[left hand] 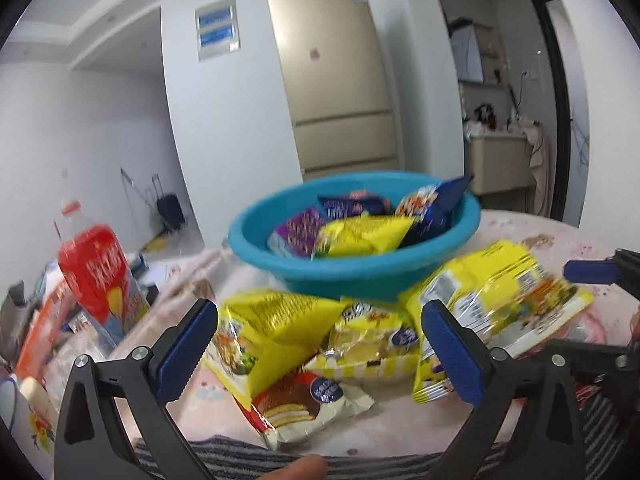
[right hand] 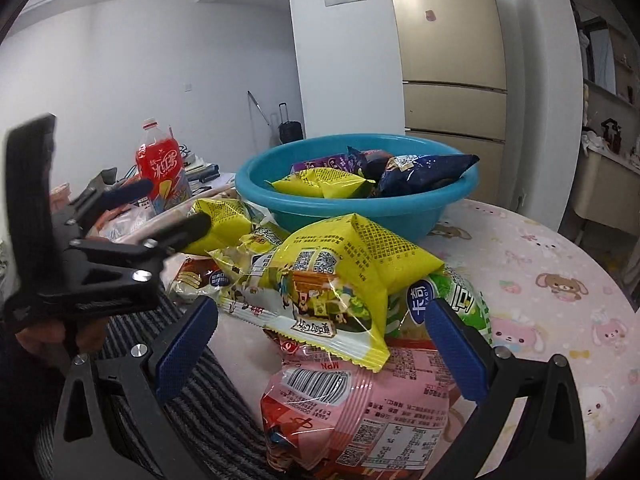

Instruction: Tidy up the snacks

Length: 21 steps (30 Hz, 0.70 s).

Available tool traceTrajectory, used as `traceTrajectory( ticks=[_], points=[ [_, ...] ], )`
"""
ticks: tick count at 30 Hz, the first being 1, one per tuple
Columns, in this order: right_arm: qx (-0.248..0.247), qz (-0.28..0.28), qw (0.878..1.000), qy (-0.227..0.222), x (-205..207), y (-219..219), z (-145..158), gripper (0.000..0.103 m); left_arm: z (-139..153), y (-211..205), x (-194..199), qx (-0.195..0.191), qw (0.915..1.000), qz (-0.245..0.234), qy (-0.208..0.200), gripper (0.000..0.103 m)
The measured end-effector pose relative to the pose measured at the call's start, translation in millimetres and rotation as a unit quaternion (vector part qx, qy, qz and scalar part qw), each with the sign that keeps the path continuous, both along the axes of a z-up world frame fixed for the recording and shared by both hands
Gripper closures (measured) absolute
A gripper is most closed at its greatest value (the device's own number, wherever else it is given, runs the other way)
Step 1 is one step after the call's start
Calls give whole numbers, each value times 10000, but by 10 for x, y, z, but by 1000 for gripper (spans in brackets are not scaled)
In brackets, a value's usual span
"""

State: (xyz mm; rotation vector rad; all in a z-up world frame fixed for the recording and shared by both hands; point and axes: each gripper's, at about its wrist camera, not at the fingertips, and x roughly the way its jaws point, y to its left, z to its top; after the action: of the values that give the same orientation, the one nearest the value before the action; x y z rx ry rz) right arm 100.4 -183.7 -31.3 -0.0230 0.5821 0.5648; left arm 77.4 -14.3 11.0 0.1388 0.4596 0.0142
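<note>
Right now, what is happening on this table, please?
A person holds two grippers over a pile of snack packets. The left gripper and right gripper are both open and hold nothing. Several packets already lie in the blue basin; a yellow packet and a pink packet are on the table.

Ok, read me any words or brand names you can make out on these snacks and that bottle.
"冰红茶": red drink bottle.
"卡奇": blue badge on green packet.
Yellow packet, pink packet: print upside down, too small to read.
Left wrist view: labels blurred.
</note>
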Motion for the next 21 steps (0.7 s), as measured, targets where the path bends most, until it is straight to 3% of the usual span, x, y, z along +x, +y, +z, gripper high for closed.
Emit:
traceTrajectory(
  ticks=[7,14,21],
  points=[
    [134,-307,9991,268,131,-106,-9,0,-229,222,332,-513,9945,286,868,0],
    [20,-285,9991,312,138,-66,-31,0,-363,251,445,-544,9900,403,1239,0],
    [-6,-367,9986,380,162,-83,-47,0,-434,474,500,-1056,9812,654,1475,0]
  ],
)
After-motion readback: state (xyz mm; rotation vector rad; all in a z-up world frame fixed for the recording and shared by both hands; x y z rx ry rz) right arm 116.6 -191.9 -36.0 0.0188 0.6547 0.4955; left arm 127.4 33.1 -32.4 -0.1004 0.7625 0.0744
